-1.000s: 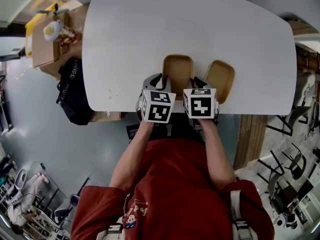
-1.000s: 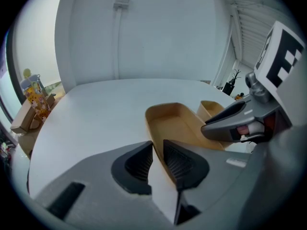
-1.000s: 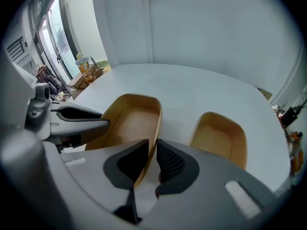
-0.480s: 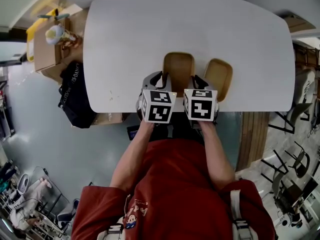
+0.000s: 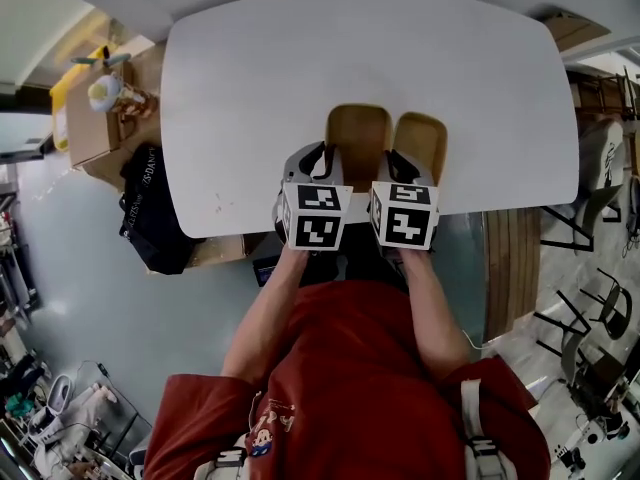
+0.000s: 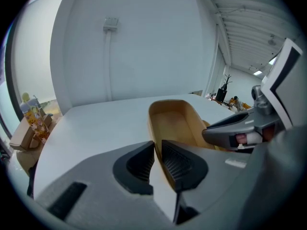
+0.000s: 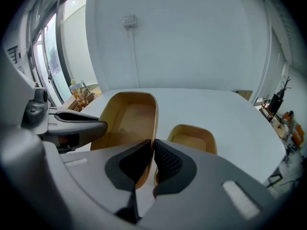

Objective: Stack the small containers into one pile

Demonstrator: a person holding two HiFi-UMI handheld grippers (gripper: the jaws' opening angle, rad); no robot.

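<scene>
The larger container is a tan, thin-walled tub with rounded corners, and it sits straight ahead of both my tongs, its near end between them. I judge it light and stiff, but its walls look smooth enough to slide in a pinch. The rim is the only real place to take it, one long side to each tool so it stays level.

That is how I have it. The left gripper has just been closing, and its ribbed pads stand nearly together with the tub's left wall nipped between them. The right gripper has also been closing, and its jaws are drawn almost together on the right wall, one pad inside and one outside.

The smaller container is the same tan colour. It lies just beyond the right gripper's outer jaw, close against the big tub's right side, and whether the two touch I cannot tell. It is likely just as light, so a nudge would shift it.

Both rest near my edge of the white table, which runs bare ahead of the tongs.
</scene>
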